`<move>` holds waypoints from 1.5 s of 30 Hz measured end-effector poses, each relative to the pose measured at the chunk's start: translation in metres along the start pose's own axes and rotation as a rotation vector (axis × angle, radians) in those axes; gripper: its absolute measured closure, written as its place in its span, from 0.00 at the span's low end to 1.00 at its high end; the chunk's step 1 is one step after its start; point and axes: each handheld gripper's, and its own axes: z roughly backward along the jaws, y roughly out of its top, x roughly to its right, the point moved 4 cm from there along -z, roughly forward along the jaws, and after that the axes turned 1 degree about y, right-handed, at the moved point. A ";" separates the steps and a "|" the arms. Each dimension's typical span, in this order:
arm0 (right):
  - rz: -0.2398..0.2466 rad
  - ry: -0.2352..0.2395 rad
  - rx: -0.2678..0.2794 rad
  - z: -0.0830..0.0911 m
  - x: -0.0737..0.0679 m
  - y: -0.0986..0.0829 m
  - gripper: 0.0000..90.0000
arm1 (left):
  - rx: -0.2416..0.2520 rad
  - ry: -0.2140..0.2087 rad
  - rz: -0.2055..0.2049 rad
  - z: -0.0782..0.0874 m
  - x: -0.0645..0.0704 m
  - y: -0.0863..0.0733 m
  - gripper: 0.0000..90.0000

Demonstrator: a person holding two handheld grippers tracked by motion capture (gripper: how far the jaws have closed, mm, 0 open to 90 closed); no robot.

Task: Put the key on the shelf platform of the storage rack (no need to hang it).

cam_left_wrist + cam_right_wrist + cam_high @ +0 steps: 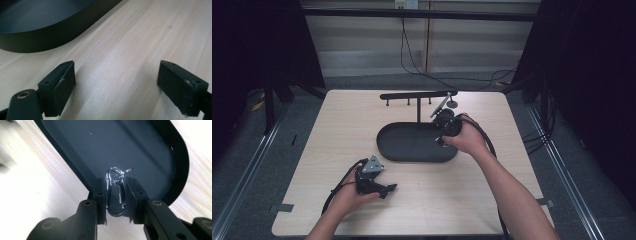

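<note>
I work at a pale wood-grain surface (pixel 337 130) with rounded corners, standing on grey carpet in a dim room; dark curtains hang at both sides, and beyond the far edge a light panelled wall (pixel 372 35) has black cables (pixel 412 55) trailing down it. A black oval tray (pixel 404 150) sits near the middle of the surface, with a black rack (pixel 418 95) of short pegs standing at its far side. My right hand-held gripper (pixel 115 195) hangs above the tray's right end, clenched on a shiny metal carabiner clip (pixel 115 192) that sits upright between the jaws, its small eye poking out past their tips. My left hand-held gripper (pixel 116 82) rests low over bare wood near the front edge, released, jaws wide apart, the tray's wall (pixel 45 37) just beyond it.
</note>
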 end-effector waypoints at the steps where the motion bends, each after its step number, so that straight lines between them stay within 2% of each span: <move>1: 0.001 -0.002 -0.004 -0.001 0.000 0.000 0.80 | 0.000 0.000 0.000 0.000 0.000 0.000 0.17; 20: -0.003 -0.004 0.006 -0.014 0.003 0.007 0.79 | 0.002 0.000 0.000 0.000 0.000 0.000 0.16; 24: 0.000 -0.018 0.013 -0.016 0.007 0.008 0.79 | 0.001 0.001 -0.001 0.000 0.000 0.000 0.16; 45: -0.012 -0.008 0.013 -0.030 0.011 0.008 0.78 | 0.002 0.000 0.000 0.000 0.000 0.000 0.16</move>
